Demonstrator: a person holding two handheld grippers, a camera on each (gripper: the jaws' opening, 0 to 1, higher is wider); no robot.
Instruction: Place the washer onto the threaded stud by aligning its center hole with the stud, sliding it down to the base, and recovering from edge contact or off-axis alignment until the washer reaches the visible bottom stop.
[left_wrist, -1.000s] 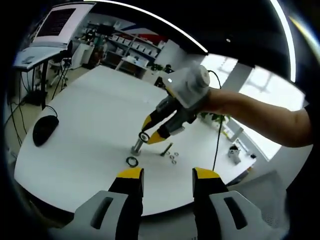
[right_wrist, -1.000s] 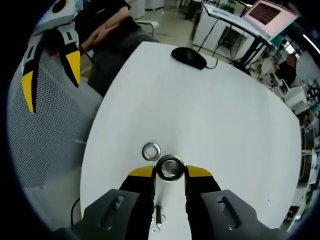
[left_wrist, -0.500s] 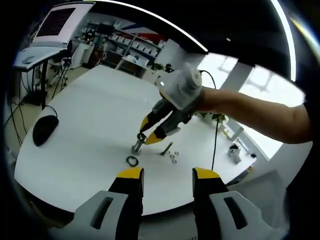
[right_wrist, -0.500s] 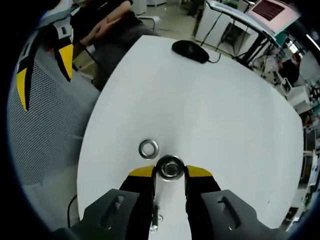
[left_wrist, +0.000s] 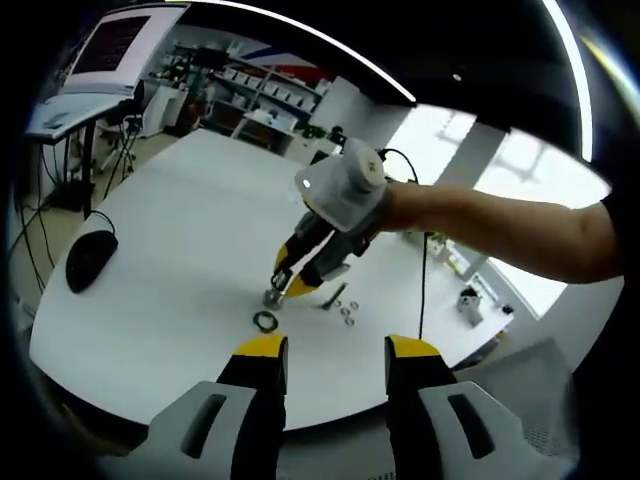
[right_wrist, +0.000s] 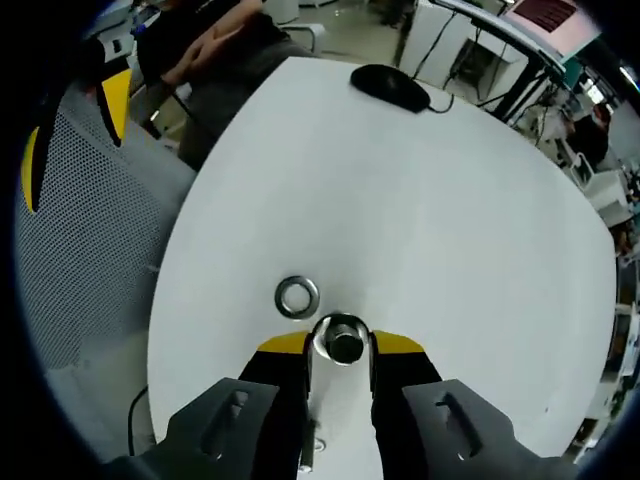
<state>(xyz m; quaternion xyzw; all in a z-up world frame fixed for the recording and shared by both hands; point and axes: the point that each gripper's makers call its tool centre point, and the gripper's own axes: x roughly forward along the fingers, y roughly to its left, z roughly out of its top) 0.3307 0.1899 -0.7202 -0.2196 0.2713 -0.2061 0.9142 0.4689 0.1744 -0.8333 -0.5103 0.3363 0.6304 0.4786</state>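
Washer (right_wrist: 341, 339) flat in right tool (right_wrist: 340, 344), hole over upright stud (left_wrist: 272, 296).

A spare ring (right_wrist: 297, 296) is lying just beside the stud (right_wrist: 345, 344) on the white table (right_wrist: 430, 220), while a mouse (right_wrist: 392, 87) is sitting near the far edge, leaving the middle open.

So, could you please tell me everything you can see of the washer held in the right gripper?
The washer is a shiny, silver-coloured metal ring with a round centre hole. The right gripper pinches it by its rim between the yellow-tipped fingers, its flat face turned toward the camera. Something grey, apparently the top of the stud, shows through the hole. In the left gripper view it sits at the stud's top, above the white table; whether it has reached the base cannot be told.
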